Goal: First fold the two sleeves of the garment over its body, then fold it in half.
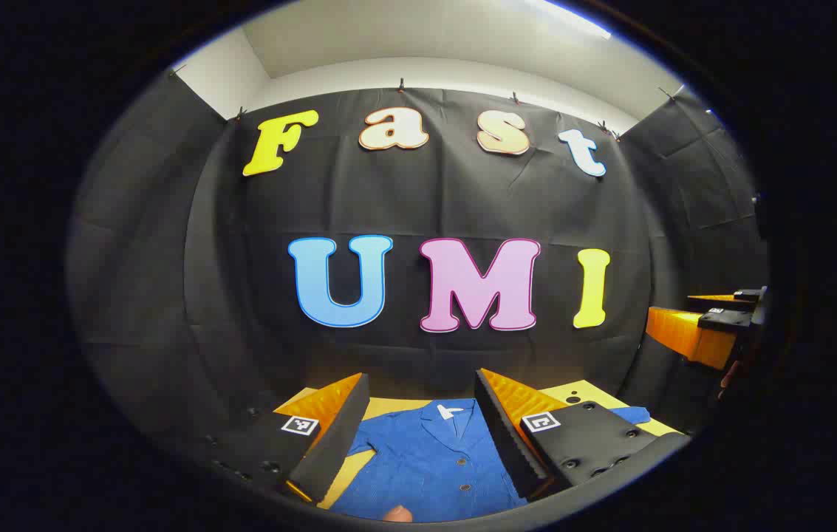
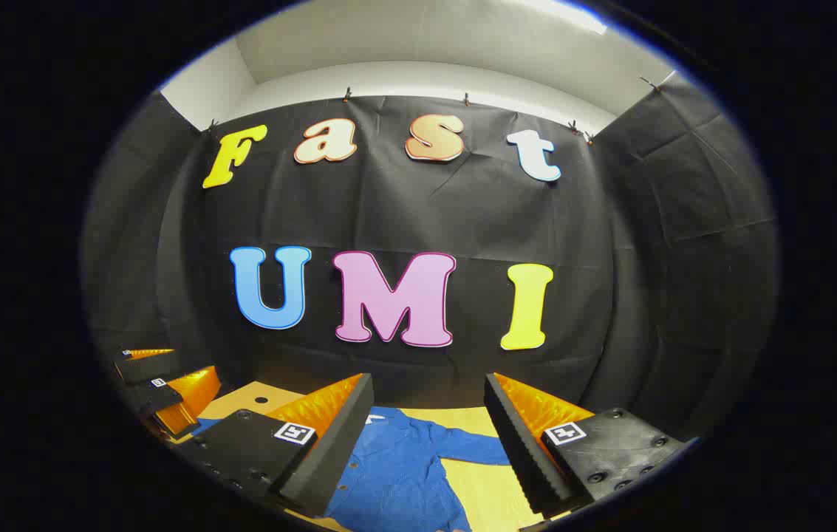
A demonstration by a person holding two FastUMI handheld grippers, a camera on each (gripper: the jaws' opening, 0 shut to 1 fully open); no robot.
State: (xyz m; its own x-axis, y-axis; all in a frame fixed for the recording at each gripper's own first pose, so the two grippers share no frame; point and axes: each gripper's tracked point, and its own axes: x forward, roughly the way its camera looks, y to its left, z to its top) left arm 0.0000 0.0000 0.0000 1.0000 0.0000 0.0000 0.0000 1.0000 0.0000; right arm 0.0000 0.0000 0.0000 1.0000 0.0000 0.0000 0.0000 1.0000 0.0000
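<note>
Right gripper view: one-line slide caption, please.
Right gripper open above the blue shirt, spread on the yellow table, sleeve unfolded.

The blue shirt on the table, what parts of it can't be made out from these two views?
- Hem of the blue shirt: cut off by the lower edge, left gripper view.
- Its sleeves: mostly behind the left gripper fingers there.
- Right gripper view: the right gripper finger hides the shirt's collar side; one sleeve lies out flat on the yellow table.
</note>
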